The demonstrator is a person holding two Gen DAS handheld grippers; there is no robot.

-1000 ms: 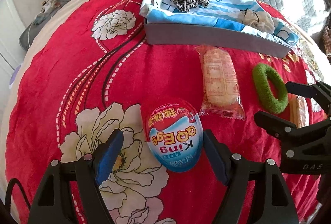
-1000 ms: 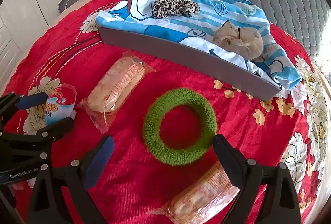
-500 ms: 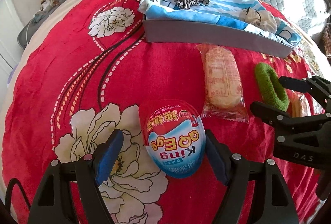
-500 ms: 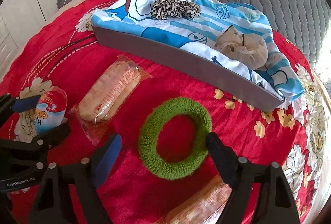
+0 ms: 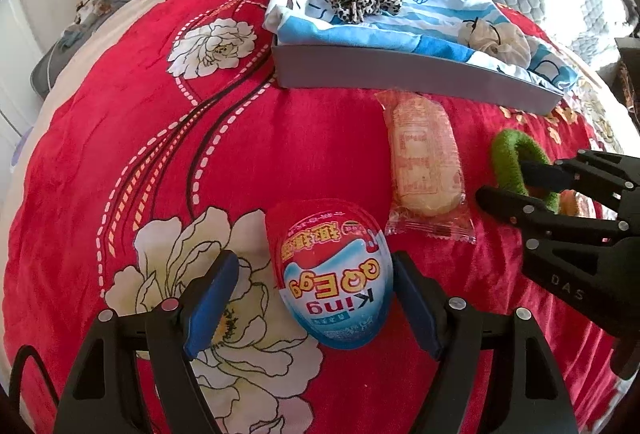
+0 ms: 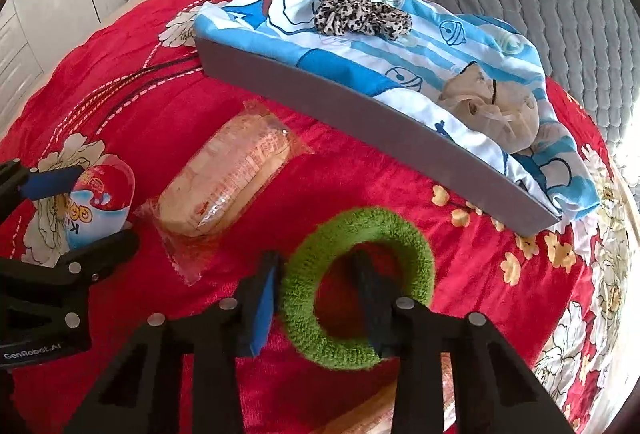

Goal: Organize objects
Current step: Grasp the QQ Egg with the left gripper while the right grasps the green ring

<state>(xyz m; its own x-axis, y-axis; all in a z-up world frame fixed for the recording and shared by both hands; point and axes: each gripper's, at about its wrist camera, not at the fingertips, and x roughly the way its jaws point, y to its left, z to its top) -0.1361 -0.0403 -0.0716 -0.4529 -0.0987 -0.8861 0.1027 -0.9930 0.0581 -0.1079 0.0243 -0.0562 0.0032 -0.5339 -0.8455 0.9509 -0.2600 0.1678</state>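
My right tool (image 6: 316, 294) is closing on the green ring (image 6: 356, 286): a second ago its jaws stood wide on either side of the whole ring, and now they have narrowed so that the blue pad sits against the ring's outer left edge and the other finger stands inside the hole. So one side of the ring's band is between the jaws. The pads look just about on the plush, but I cannot tell whether they are pressing yet. In the left view the ring (image 5: 516, 161) looks raised on its edge against that finger.

My left tool (image 5: 312, 298) has not changed. Its jaws stand wide around the egg (image 5: 332, 274), which lies on the red bedspread (image 5: 140, 137); the right pad is just beside the shell and the left pad stands clear of it, so nothing is gripped there.

I read this as the ring's pickup being nearly made, with the egg waiting its turn. The likely goal is the grey tray (image 6: 360, 121) with the blue cloth (image 6: 432, 49), where a leopard scrunchie (image 6: 360, 17) and a beige scrunchie (image 6: 488, 105) already lie. A wrapped snack (image 6: 228, 177) lies between egg and ring, and another shows just under the right tool, both still to sort.
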